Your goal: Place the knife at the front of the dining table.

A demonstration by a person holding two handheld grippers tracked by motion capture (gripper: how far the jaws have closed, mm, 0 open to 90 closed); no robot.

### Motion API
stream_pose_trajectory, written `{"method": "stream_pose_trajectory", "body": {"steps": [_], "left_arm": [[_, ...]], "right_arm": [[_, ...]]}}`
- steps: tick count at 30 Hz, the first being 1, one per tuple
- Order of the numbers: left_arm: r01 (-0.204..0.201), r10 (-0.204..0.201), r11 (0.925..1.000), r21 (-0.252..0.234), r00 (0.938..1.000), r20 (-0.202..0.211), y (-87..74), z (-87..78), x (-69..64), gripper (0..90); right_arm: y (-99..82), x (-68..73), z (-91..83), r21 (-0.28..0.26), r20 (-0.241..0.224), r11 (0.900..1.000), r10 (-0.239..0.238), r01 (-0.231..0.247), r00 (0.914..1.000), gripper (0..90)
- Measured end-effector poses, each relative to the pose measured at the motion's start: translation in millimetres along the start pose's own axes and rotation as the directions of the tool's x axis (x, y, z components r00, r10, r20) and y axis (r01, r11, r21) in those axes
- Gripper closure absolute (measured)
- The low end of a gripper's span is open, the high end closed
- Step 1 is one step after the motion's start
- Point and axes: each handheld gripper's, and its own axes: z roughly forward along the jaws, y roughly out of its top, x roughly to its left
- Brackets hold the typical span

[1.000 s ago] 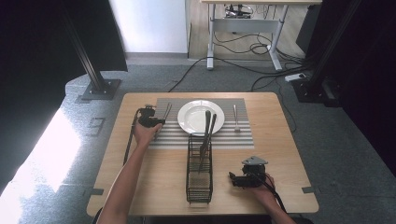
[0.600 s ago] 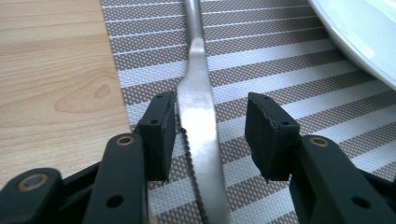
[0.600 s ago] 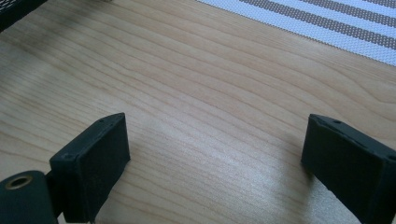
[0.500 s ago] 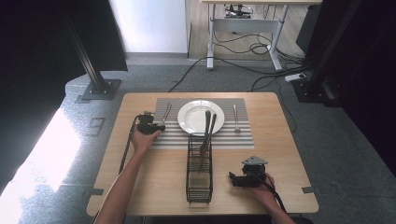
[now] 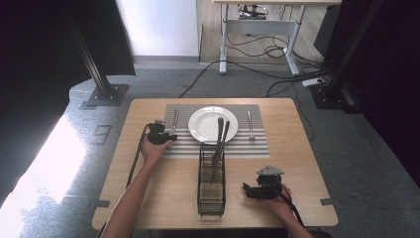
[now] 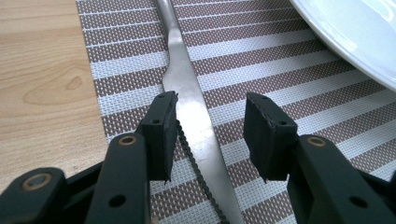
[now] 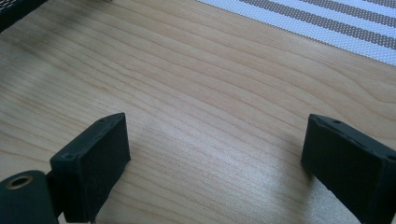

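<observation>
While the knife (image 6: 189, 100) lies between them, left gripper (image 6: 212, 121) jaws close, ungripped

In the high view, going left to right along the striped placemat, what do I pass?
Left tongs → knife → white plate → two utensils leaning out of the wire caddy → fork.

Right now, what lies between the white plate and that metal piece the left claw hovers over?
Just bare striped placemat separates the plate from the utensil, seen in the left gripper view.
</observation>
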Motion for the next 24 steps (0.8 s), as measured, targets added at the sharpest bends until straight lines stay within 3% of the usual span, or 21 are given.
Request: {"method": "stream_pose_trajectory", "body": {"steps": [8, 16, 20, 24], "left_arm": [[0.003, -0.003, 0.9996, -0.028, 1.0000, 0.005, -0.8, -5.9, -0.4, 52.1], [-0.048, 0.050, 0.9951, -0.086, 0.9984, 0.025, -7.6, -45.5, -10.0, 47.3], [-0.069, 0.077, 0.9905, -0.119, 0.9949, 0.066, -16.8, -68.1, -19.0, 45.6], [-0.090, 0.109, 0.9856, -0.143, 0.9861, 0.126, -31.8, -88.6, -29.8, 42.5]], "right_arm": [[0.0, 0.0, 0.0, 0.000, 0.000, 1.0000, 0.000, 0.000, 1.0000, 7.9], [0.0, -0.2, 0.0, 0.000, -0.003, 1.0000, -0.002, 0.002, 1.0000, 7.8], [0.0, -0.2, 0.0, 0.000, -0.003, 1.0000, -0.002, 0.002, 1.0000, 7.7], [0.1, -0.3, 0.0, 0.002, -0.004, 1.0000, -0.002, 0.002, 1.0000, 7.7]]}}
